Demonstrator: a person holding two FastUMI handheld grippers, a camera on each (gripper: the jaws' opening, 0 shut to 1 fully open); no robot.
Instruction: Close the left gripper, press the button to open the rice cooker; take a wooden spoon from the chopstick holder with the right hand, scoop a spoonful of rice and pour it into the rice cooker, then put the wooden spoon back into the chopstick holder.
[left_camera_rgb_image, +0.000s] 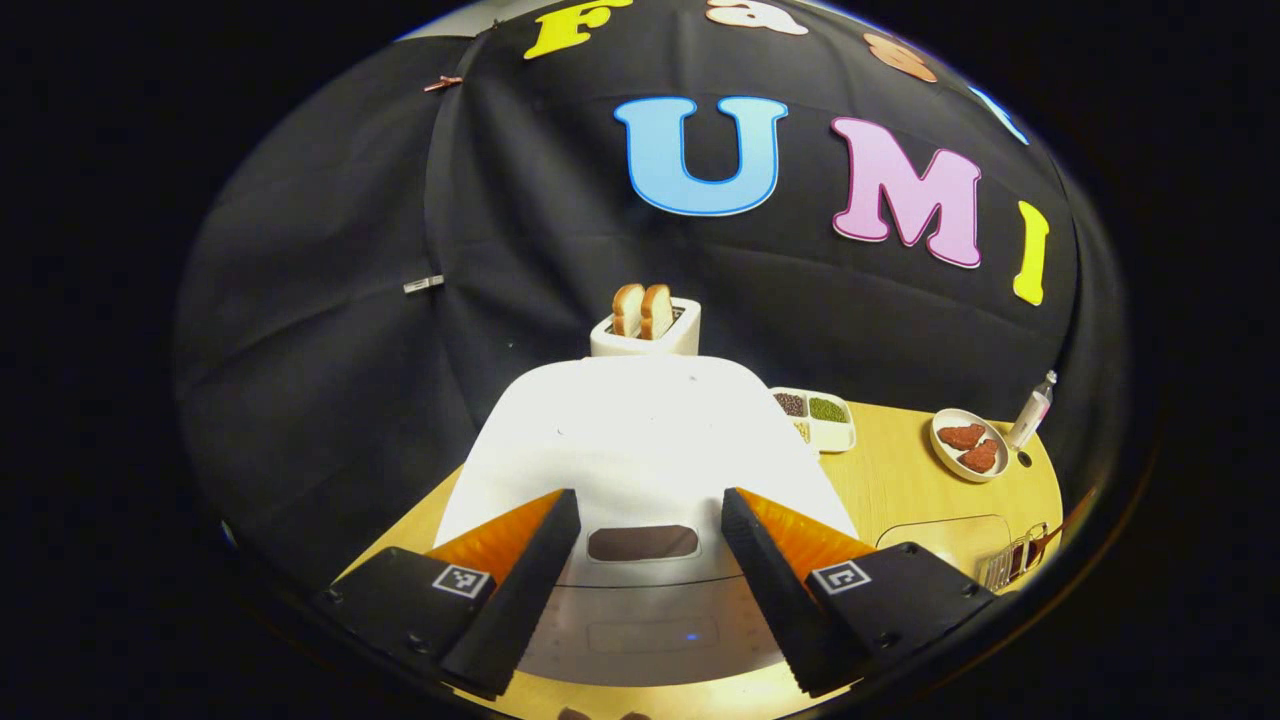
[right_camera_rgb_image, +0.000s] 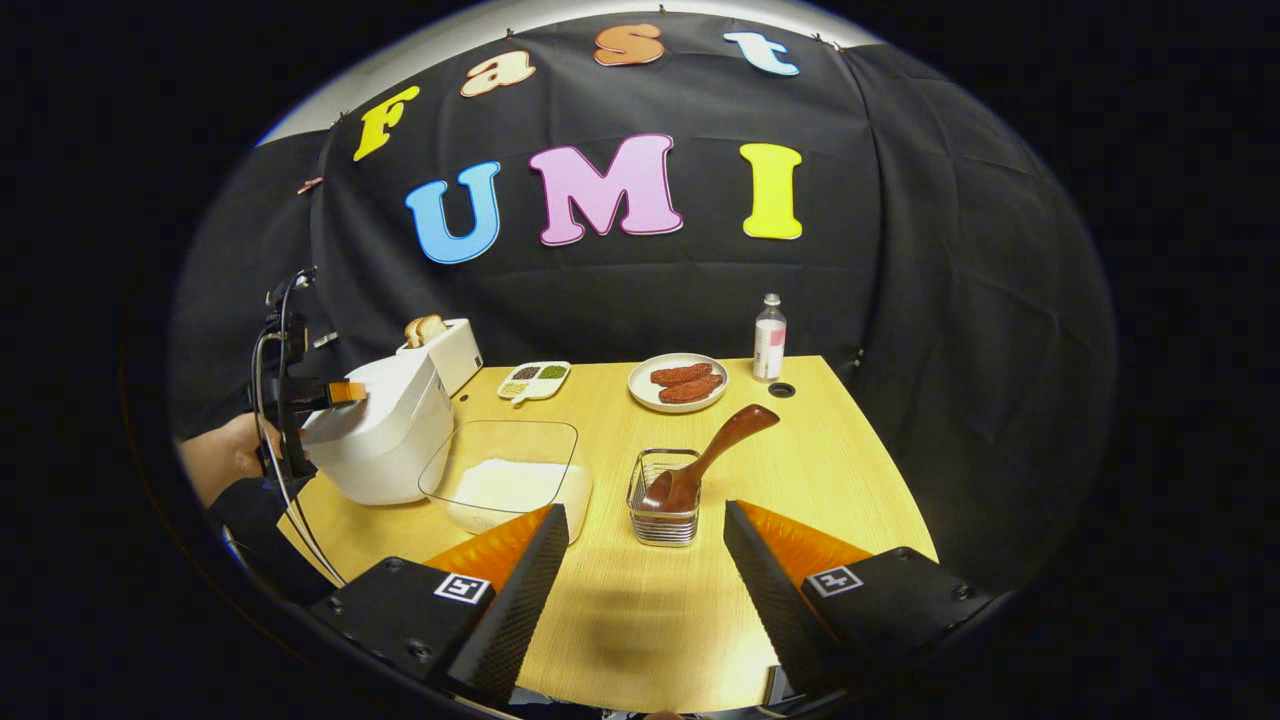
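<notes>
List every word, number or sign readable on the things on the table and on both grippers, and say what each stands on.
No quotable text: nothing here is legible.
bottle: carries a label, too small to read.
rice cooker: dark window on its front, nothing legible in it.
left gripper and right gripper: square markers in black and white, patterns rather than words.

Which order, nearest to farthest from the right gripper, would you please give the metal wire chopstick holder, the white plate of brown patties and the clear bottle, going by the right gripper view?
From the right gripper:
1. Metal wire chopstick holder, just ahead, holding the wooden spoon.
2. White plate of brown patties, farther back, mid-table.
3. Clear bottle, at the far edge, right of the plate.
</notes>
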